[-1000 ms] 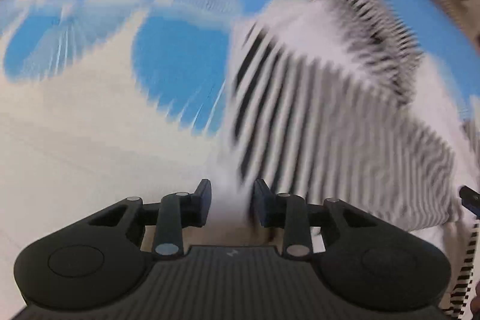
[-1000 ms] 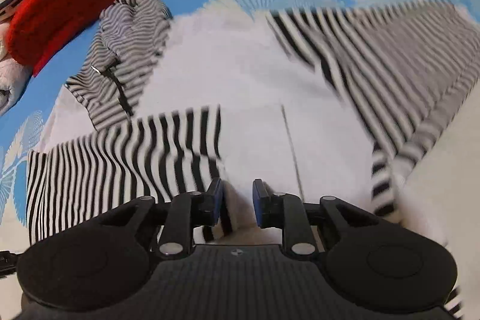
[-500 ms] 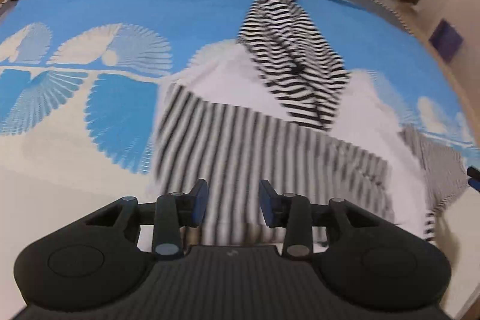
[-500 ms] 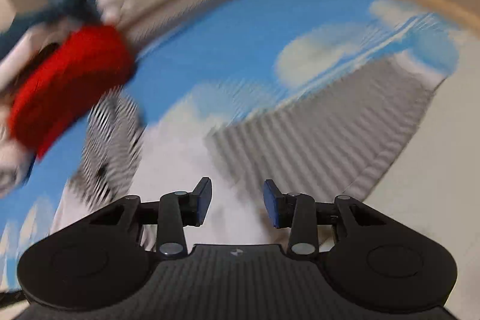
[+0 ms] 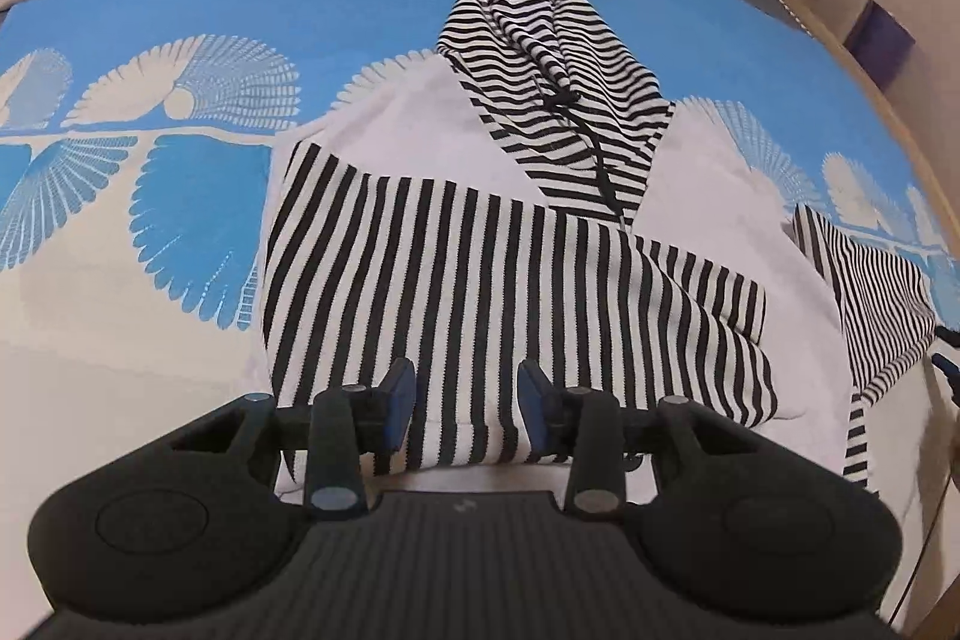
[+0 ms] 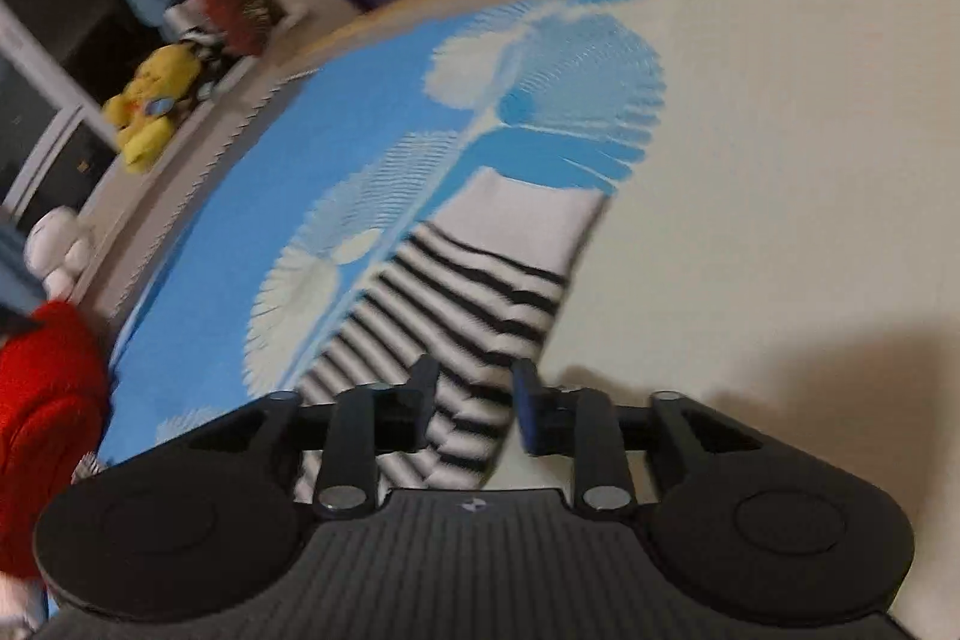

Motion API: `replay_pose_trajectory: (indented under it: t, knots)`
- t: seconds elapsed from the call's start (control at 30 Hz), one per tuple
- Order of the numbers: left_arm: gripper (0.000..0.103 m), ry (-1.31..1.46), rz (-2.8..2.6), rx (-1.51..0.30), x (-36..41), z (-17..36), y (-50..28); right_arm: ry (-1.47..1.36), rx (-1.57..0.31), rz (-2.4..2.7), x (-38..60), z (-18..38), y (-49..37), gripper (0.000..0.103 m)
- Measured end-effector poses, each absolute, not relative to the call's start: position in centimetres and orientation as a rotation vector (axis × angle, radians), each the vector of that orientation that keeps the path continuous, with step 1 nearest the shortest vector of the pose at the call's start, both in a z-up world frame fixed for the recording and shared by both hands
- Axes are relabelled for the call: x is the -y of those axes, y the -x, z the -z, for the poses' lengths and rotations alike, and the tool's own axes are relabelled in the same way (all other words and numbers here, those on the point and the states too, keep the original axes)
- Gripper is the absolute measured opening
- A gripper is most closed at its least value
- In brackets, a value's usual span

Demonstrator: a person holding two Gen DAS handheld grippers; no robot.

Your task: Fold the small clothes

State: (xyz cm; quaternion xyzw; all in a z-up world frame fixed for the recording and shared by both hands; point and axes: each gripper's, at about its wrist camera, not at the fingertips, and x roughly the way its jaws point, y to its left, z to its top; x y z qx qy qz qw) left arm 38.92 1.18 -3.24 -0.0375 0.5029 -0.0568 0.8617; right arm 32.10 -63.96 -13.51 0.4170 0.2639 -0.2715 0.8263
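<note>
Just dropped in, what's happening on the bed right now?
A person with a gripper in each hand is folding a small black-and-white striped hoodie on a blue patterned bedspread. One sleeve lies folded across the body. The left gripper hangs open over it, holding nothing. The right gripper is at the other sleeve, jaws opening around the cuff end, not pinching it.

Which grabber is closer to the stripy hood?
Left. The left gripper hovers over the folded striped sleeve, with the striped hood straight ahead. The right gripper, jaws opening, is over the other sleeve's cuff, out at the hoodie's side.
</note>
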Motion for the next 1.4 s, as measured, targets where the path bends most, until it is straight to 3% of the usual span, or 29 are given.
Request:
replay_pose_trajectory:
  t: [0.13,0.17,0.2,0.23,0.43,0.63,0.73,0.77,0.8,0.93,1.03,1.1,1.13,1.2,1.4]
  knots:
    - [0.042,0.071,0.105,-1.057,-1.7,3.5,-39.3,-0.906,-0.534,0.591,64.8,15.6,-33.1,0.04]
    - [0.042,0.074,0.1,-1.057,-2.0,3.5,-39.4,-0.887,-0.531,0.589,64.8,15.6,-33.6,0.036]
    - [0.042,0.076,0.094,-1.059,-2.3,3.5,-39.4,-0.87,-0.534,0.59,64.8,15.6,-34.0,0.012]
    - [0.042,0.079,0.088,-1.059,-2.7,3.4,-39.5,-0.862,-0.536,0.594,64.7,15.4,-34.2,0.003]
    - [0.042,0.145,0.04,-1.021,-5.4,1.9,-39.7,-0.644,-0.377,0.637,59.5,8.4,-35.2,0.004]
    - [0.042,0.24,-0.003,-0.992,-8.7,0.5,-39.6,-0.212,-0.204,0.13,38.0,-1.4,-36.2,0.004]
    - [0.042,0.285,-0.024,-0.997,-10.4,0.5,-39.6,-0.178,-0.329,-0.235,27.5,-0.8,-35.3,0.012]
    - [0.042,0.302,-0.025,-1.003,-10.9,0.6,-39.6,-0.211,-0.439,-0.363,25.1,0.4,-35.5,0.024]
    - [0.042,0.323,-0.018,-1.014,-11.4,0.8,-39.6,-0.222,-0.557,-0.476,22.8,2.0,-35.6,0.027]
    - [0.042,0.411,0.014,-1.038,-12.2,1.6,-39.8,-0.074,-0.847,-0.496,17.6,5.8,-33.2,0.027]
    - [0.042,0.454,0.028,-1.055,-12.4,2.7,-40.0,-0.099,-0.899,-0.429,18.8,4.2,-31.8,0.035]
    - [0.041,0.47,0.028,-1.05,-12.3,3.6,-40.1,-0.116,-0.884,-0.365,20.5,2.8,-31.6,0.053]
    - [0.041,0.476,0.035,-1.047,-12.2,4.2,-40.2,-0.117,-0.861,-0.32,21.4,2.7,-31.6,0.055]
    - [0.041,0.484,0.036,-1.077,-11.8,5.8,-40.6,-0.103,-0.826,-0.242,23.4,3.6,-32.0,0.055]
    - [0.041,0.409,0.028,-1.13,-9.7,9.3,-41.6,-0.243,-1.013,0.14,31.8,10.3,-35.6,0.054]
